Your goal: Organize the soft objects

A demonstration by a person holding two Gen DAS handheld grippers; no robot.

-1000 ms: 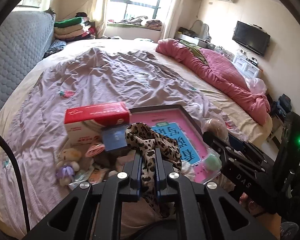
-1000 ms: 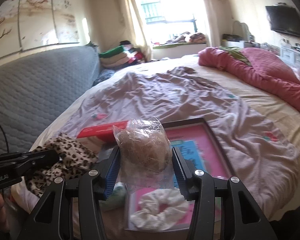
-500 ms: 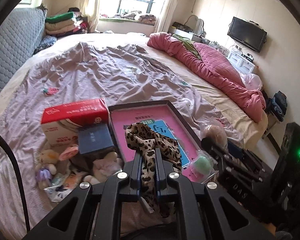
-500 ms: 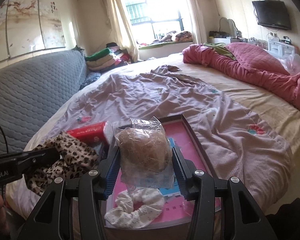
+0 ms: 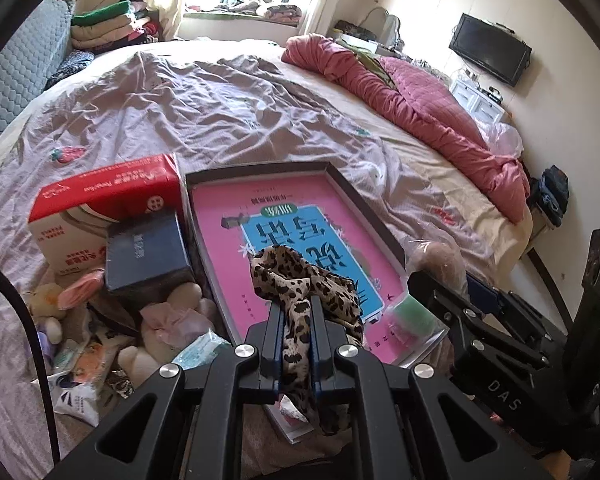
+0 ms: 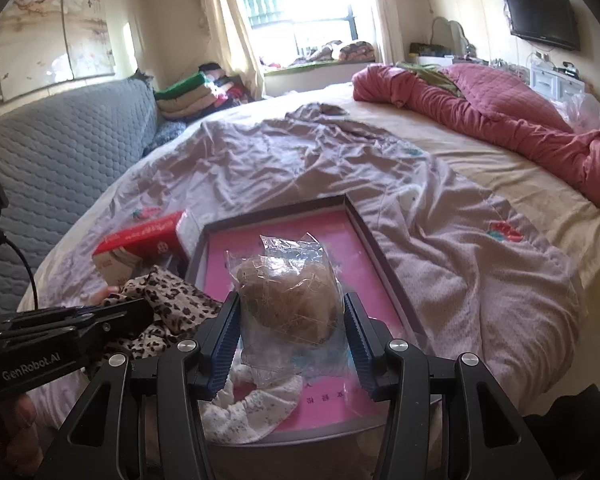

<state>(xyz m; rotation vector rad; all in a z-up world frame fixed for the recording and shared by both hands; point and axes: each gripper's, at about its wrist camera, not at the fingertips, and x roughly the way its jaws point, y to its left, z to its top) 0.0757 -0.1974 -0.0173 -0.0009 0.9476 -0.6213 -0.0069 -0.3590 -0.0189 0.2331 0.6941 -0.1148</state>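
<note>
You're mid-carry; left gripper (image 5: 295,306) pinched tight on the leopard scarf (image 5: 300,276), right gripper (image 6: 290,312) half-closed around the bagged brown puff (image 6: 286,292); both hover over the tray (image 6: 370,236) just ahead, so lower, then release.

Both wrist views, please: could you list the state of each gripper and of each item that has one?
left gripper: shut on the leopard-print cloth, held above the tray.
right gripper: shut on the bagged brown item.
tray: open, on the bed.
white scrunchie: lying at the tray's near edge.
red tissue box: lying on the bed, left of the tray.
</note>
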